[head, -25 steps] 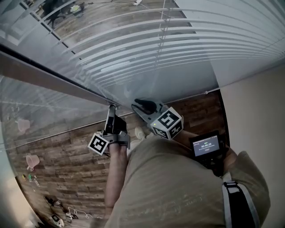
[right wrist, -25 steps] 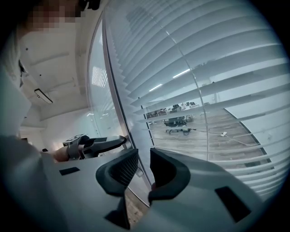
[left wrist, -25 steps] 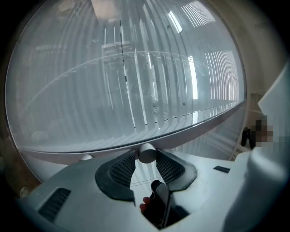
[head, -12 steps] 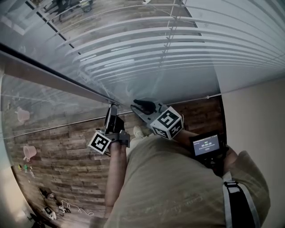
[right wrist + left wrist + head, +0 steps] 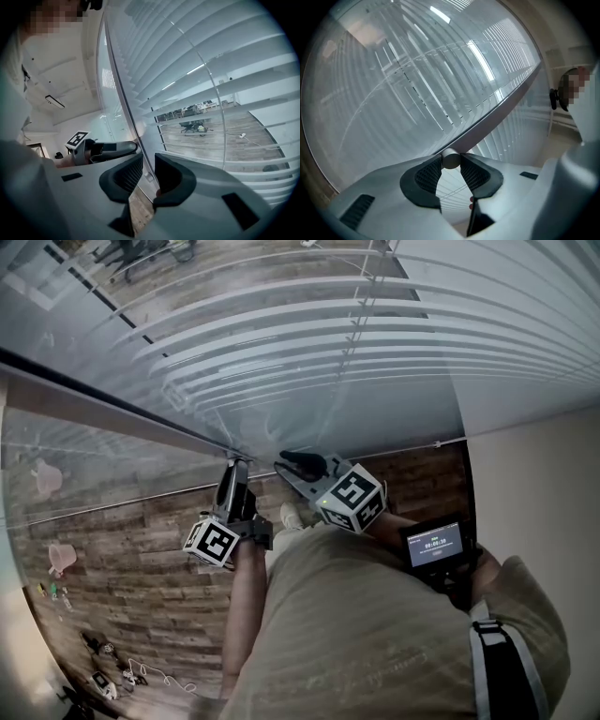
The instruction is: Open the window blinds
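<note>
Since a second ago the left gripper [image 5: 451, 163] has rolled about its own line, so its marker cube [image 5: 211, 542] sits at a new tilt in the head view. Its jaws have just been closing with the tilt wand [image 5: 487, 123] between them. In the left gripper view we see both dark ribbed pads [image 5: 429, 176] pressing on that round grey wand at their very tips, one pad on each side. From there the wand runs up and to the right across the window. The right gripper [image 5: 147, 168] is just beside the left one and apart from it. Its jaws stand open and its pads press on nothing; only wooden floor [image 5: 141, 568] shows low in the gap between them. We count two grippers, each with one marker cube, the right one's [image 5: 352, 496] nearer the middle of the head view. We count one wand, and one blind made of many white slats [image 5: 309, 343] that fills the window ahead of both grippers. The slats lie tilted with narrow gaps, and in the right gripper view a room with a wooden floor shows through those gaps
</note>
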The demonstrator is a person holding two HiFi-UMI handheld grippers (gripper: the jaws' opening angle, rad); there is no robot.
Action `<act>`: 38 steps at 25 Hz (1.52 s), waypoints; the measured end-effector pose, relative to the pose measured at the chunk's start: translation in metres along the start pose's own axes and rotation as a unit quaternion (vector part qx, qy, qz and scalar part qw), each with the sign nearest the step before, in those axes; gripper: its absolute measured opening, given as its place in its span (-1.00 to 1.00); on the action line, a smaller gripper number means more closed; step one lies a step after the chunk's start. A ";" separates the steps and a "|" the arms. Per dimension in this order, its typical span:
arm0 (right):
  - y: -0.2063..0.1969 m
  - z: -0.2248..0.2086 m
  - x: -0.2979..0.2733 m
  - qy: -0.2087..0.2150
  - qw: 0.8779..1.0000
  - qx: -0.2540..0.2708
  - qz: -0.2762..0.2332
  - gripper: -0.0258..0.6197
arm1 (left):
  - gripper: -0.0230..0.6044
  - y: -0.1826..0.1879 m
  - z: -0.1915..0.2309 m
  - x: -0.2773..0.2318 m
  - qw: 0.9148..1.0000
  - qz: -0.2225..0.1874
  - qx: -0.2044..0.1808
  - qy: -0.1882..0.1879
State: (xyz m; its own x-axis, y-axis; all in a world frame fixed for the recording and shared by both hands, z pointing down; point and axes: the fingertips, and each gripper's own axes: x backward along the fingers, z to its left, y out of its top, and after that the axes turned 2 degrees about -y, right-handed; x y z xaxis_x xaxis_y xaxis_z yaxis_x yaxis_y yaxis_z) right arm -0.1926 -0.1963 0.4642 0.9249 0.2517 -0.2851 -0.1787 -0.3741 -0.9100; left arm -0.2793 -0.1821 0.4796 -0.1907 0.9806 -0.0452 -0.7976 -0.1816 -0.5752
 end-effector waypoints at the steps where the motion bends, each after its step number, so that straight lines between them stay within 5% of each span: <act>1: -0.001 0.001 0.001 0.001 1.000 0.000 0.001 -0.67 | -0.49 -0.002 0.000 0.001 1.000 0.004 -0.011 0.006; 12: -0.004 0.011 -0.001 0.014 1.000 0.000 0.008 -0.68 | -0.49 -0.003 -0.001 0.011 0.994 0.021 -0.096 0.036; 24: -0.004 0.019 -0.004 0.032 0.999 0.000 0.012 -0.68 | -0.49 -0.004 -0.004 0.018 0.972 0.046 -0.217 0.076; 31: -0.004 0.023 -0.004 0.041 0.999 0.001 0.015 -0.68 | -0.49 -0.005 -0.005 0.019 0.944 0.060 -0.306 0.104; 36: -0.005 0.023 -0.004 0.043 0.999 0.000 0.015 -0.68 | -0.48 -0.007 -0.004 0.020 0.899 0.080 -0.408 0.136; 38: -0.006 0.023 -0.003 0.043 0.999 0.000 0.015 -0.68 | -0.48 -0.009 -0.004 0.020 0.888 0.088 -0.430 0.140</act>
State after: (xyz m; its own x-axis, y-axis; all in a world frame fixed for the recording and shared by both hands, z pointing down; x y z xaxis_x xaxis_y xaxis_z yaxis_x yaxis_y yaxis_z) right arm -0.2025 -0.1741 0.4631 0.9447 0.1630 -0.2845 -0.2057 -0.3809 -0.9015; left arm -0.2741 -0.1606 0.4804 -0.0238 0.9441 -0.3287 -0.0156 -0.3291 -0.9442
